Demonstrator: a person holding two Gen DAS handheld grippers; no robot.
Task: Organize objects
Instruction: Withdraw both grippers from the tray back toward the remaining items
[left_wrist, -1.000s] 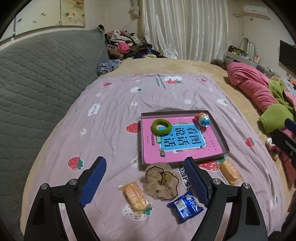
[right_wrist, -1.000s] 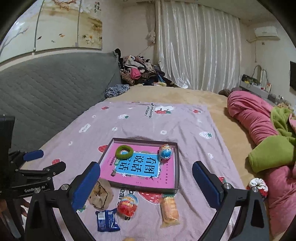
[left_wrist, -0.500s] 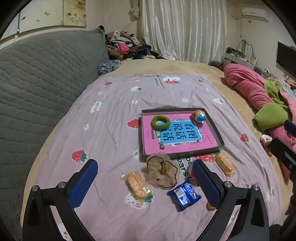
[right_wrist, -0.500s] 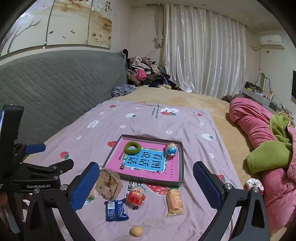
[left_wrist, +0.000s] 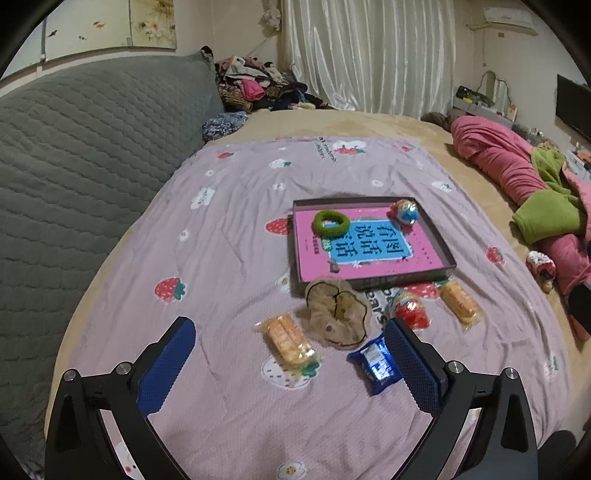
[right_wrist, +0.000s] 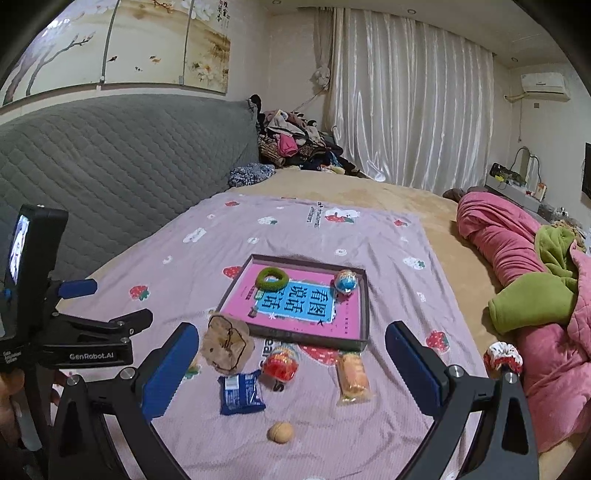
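Each fisheye camera sits behind its own hand-held gripper, looking forward and down between the fingers across the bed. Both views share the shallow box (left_wrist: 373, 273) (right_wrist: 364, 321) ahead; the right view also catches the left hand-held gripper (right_wrist: 110, 306) at its left edge.

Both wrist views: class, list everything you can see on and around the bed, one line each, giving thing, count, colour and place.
Tray: one, dark rim, pink base, mid-blanket.
Hair ring: one, green, in tray.
Toy egg: one, blue-topped, in tray.
Scrunchie: one, beige, before tray.
Red egg: one, before tray.
Blue packet: one, near edge.
Orange snack packs: two, before tray.
Walnut: one, tan, nearest.
Blanket: one, lilac, strawberry print.
Left gripper: open, empty.
Right gripper: open, empty.
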